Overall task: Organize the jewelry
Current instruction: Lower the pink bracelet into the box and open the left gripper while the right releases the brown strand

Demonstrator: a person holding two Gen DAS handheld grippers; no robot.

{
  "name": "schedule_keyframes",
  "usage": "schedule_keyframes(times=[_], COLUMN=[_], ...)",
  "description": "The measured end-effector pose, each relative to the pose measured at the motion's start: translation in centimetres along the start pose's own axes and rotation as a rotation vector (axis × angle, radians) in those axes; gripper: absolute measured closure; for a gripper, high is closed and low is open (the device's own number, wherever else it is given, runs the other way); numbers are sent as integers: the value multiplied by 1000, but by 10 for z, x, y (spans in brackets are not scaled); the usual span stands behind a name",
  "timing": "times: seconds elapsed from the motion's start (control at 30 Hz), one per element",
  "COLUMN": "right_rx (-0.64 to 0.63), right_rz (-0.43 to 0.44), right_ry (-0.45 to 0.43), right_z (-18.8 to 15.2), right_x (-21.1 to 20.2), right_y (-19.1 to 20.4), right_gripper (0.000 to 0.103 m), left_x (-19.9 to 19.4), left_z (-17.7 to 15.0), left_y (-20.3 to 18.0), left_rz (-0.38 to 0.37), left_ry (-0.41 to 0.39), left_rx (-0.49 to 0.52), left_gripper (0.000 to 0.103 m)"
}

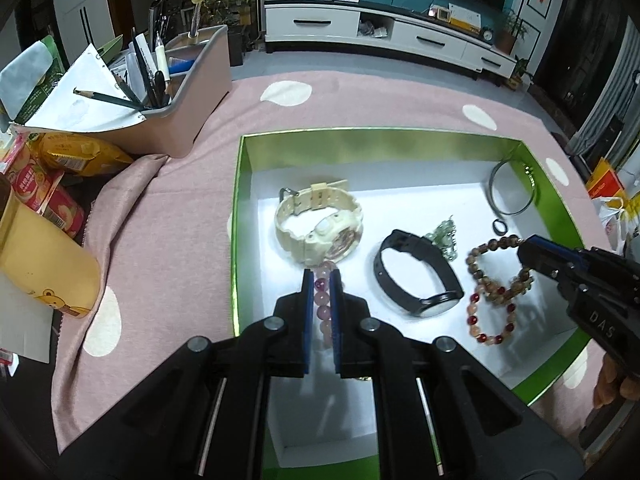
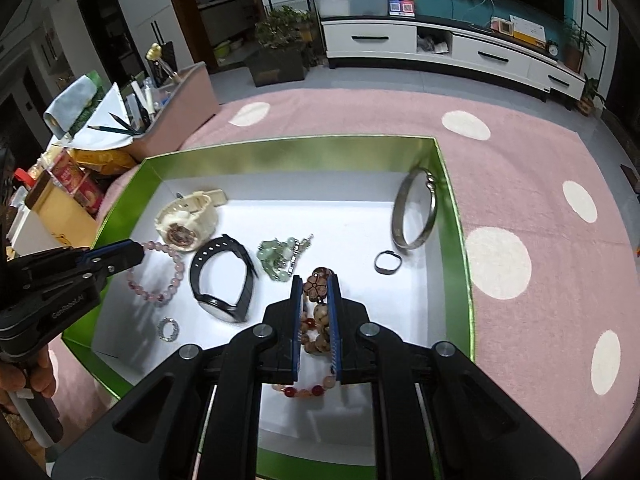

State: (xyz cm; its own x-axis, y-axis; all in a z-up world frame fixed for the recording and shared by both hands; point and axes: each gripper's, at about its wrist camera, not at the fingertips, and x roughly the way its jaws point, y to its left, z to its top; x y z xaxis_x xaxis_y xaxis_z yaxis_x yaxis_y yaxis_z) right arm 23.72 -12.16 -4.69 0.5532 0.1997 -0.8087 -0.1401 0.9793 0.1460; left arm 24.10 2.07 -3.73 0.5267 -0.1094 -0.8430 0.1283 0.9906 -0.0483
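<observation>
Two tongs we find clamped over the green-walled, white-floored box [image 1: 240, 208]. Our left tongs [image 1: 322, 280] grip a pink bead bracelet [image 1: 324, 300]. Our right tongs [image 2: 316, 284] grip a brown bead bracelet with a flower bead [image 2: 318, 288].

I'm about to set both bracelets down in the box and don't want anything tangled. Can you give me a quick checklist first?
1. Left gripper shut on pink bracelet: ok.
2. Right gripper shut on brown bracelet: ok.
3. Both bracelets over the green box: ok.
4. White floor bare beside the black watch: ok.
5. Brown bracelet free of the red bracelet: cannot tell.
</observation>
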Motion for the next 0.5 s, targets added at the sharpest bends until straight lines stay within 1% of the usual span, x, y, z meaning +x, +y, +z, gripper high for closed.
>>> schedule_keyframes(times=[0.2,0.5], right_rx=[0,-11], right_rz=[-9,-23], right_ry=[8,24], right_z=[0,-1], right_x=[1,4], right_y=[-3,-2], right_gripper=[91,91], left_x=[5,7], left_z=[-2,-3], left_y=[-4,-8], left_rz=[41,54], left_ry=[18,35], left_rx=[33,56], left_gripper=[96,96])
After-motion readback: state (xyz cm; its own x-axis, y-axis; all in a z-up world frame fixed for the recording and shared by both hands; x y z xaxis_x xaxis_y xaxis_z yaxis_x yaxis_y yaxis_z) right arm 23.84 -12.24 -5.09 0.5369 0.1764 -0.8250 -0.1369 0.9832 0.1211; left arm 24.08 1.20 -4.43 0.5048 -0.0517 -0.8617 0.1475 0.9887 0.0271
